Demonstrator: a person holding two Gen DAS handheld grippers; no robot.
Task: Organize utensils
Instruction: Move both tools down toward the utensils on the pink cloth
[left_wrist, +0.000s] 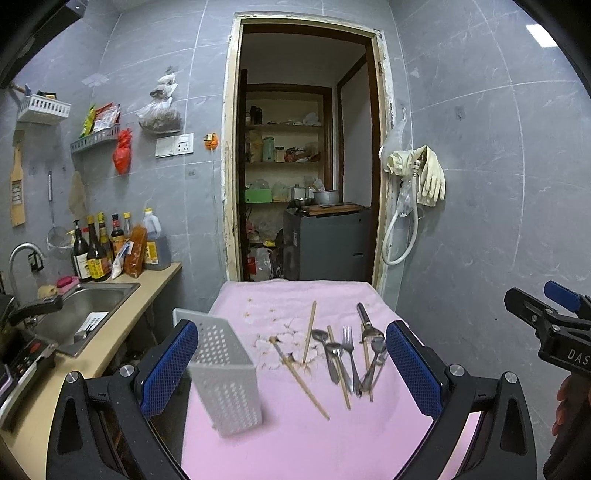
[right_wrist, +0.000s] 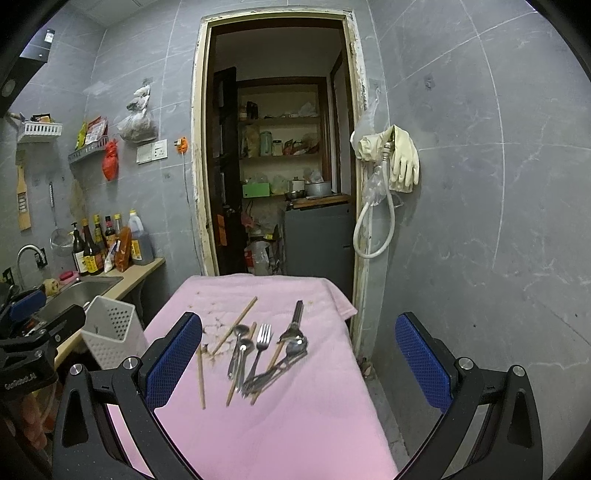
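The pink-towelled surface (left_wrist: 295, 435) carries a white perforated plastic utensil holder (left_wrist: 225, 376) at its left edge and scattered metal cutlery (right_wrist: 266, 354) with wooden chopsticks (right_wrist: 201, 376) mid-surface. The left hand-held gripper (left_wrist: 291, 369) and right hand-held gripper (right_wrist: 299, 358) hover wide open, empty.

White perforated utensil holder (left_wrist: 225, 373) standing at the pink cloth's left edge; chopsticks (left_wrist: 301, 376), spoons (left_wrist: 330, 352), fork (left_wrist: 349, 354) lying scattered beside it.
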